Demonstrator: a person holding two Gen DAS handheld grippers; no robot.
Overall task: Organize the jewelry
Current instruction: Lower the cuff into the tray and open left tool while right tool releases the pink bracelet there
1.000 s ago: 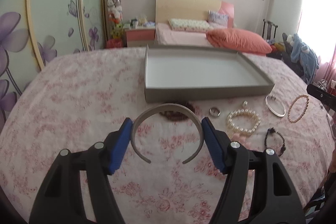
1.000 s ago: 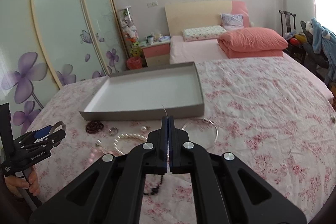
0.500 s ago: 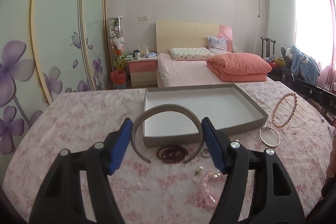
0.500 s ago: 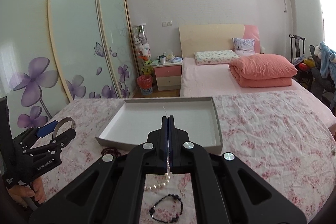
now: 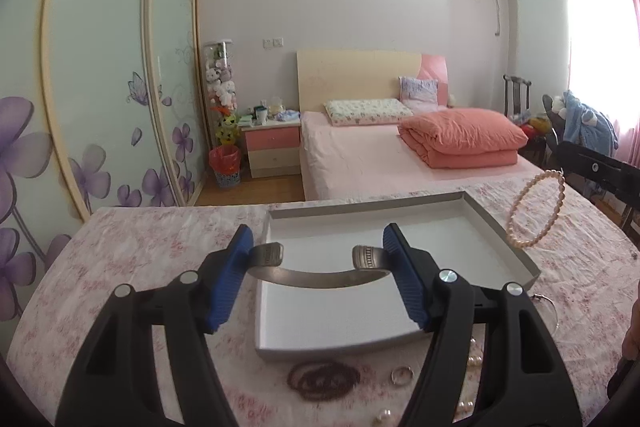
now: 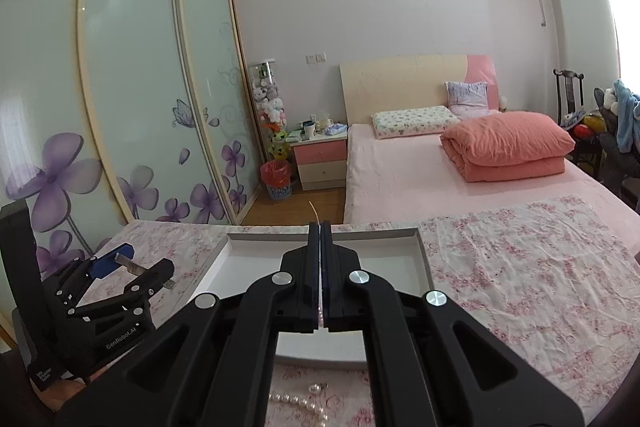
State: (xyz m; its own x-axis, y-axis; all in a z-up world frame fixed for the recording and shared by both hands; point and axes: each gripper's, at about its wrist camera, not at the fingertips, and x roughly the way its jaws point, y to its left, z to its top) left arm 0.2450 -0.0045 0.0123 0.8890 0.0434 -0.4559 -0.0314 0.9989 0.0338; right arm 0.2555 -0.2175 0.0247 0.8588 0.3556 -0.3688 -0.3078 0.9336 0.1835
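Observation:
My left gripper [image 5: 318, 247] is shut on a silver cuff bangle [image 5: 318, 277] and holds it above the grey tray [image 5: 496, 227], open ends pointing away. My right gripper [image 6: 320, 239] is shut on a pink pearl bracelet; the bracelet [image 5: 536, 211] hangs as a loop at the tray's right side in the left wrist view. In the right wrist view only a thin thread end [image 6: 314, 209] shows past the tips, above the tray [image 6: 420, 247]. The left gripper [image 6: 132, 265] also shows at the left there.
On the floral cloth in front of the tray lie a dark red bead bracelet [image 5: 322, 379], a small ring [image 5: 401, 375], a thin silver bangle [image 5: 548, 307] and a white pearl strand [image 6: 304, 403]. A bed [image 5: 400, 155] stands beyond the table.
Both grippers have risen and moved forward toward the tray. The cuff bangle has tipped flat, ends away. The pink bracelet hangs higher, next to the tray's right wall.

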